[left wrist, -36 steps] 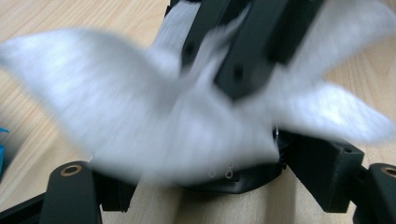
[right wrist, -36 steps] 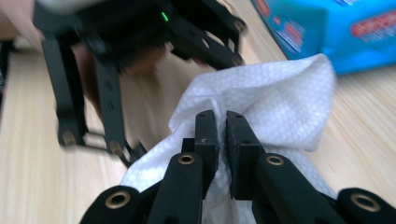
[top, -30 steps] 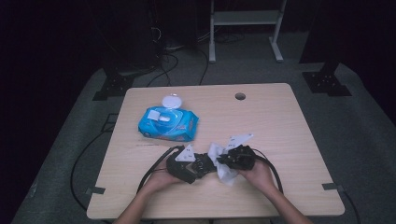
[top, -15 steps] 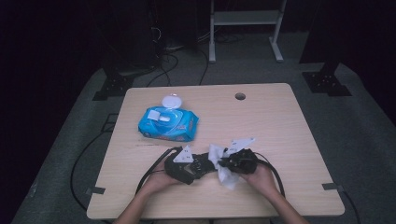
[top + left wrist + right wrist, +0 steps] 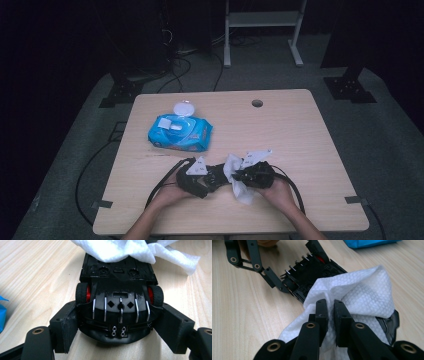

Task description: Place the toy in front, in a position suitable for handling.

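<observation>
At the near edge of a pale wooden worktop (image 5: 300,130), a person holds a gripper in each hand. The left gripper (image 5: 117,322) has its jaws closed against both sides of a black toy car (image 5: 117,290) with red wheel hubs, which rests on the wood. The right gripper (image 5: 330,315) has its jaws nearly together, pinching a white wet wipe (image 5: 362,295) that drapes over the car's far end. A blue wipe pack (image 5: 180,134) with its lid open lies well apart, behind the left hand.

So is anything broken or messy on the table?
Nothing looks broken or spilled. The wipes pack sits with its lid flipped open. The left tool clamps a black toy car while the right tool pinches a white wipe against it.
</observation>
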Tool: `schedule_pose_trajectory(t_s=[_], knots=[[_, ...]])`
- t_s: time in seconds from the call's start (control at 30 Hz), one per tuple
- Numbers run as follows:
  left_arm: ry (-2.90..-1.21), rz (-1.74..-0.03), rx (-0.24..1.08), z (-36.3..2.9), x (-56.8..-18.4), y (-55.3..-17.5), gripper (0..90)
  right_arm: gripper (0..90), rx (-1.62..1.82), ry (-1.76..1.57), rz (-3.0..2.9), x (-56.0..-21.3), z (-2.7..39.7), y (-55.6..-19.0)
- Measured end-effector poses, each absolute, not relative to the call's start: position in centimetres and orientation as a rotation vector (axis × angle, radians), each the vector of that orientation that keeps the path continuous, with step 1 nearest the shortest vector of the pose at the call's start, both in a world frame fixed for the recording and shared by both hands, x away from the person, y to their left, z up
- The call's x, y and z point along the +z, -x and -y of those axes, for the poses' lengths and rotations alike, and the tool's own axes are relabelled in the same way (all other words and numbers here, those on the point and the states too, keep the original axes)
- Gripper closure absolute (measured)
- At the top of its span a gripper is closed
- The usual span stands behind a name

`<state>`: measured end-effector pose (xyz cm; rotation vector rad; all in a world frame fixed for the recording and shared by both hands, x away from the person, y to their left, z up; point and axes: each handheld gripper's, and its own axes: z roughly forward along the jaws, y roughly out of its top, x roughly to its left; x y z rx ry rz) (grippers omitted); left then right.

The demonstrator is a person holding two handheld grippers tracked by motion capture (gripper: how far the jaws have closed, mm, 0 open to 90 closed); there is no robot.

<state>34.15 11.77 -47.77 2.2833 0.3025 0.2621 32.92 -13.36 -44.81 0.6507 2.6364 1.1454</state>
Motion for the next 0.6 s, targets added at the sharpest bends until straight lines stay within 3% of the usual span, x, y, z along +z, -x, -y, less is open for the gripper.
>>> schedule_pose_trajectory(t_s=[0.3, 0.6], knots=[[-2.279, -0.301, 0.249, -11.9, -47.7, -34.1, 23.9, 82.8, 1.092, -0.845, -2.584, -45.2, 17.5, -34.6], [-2.301, -0.236, 0.220, -10.9, -47.9, -33.5, 23.9, 82.5, 1.211, -0.750, -2.613, -44.5, 14.4, -34.7]])
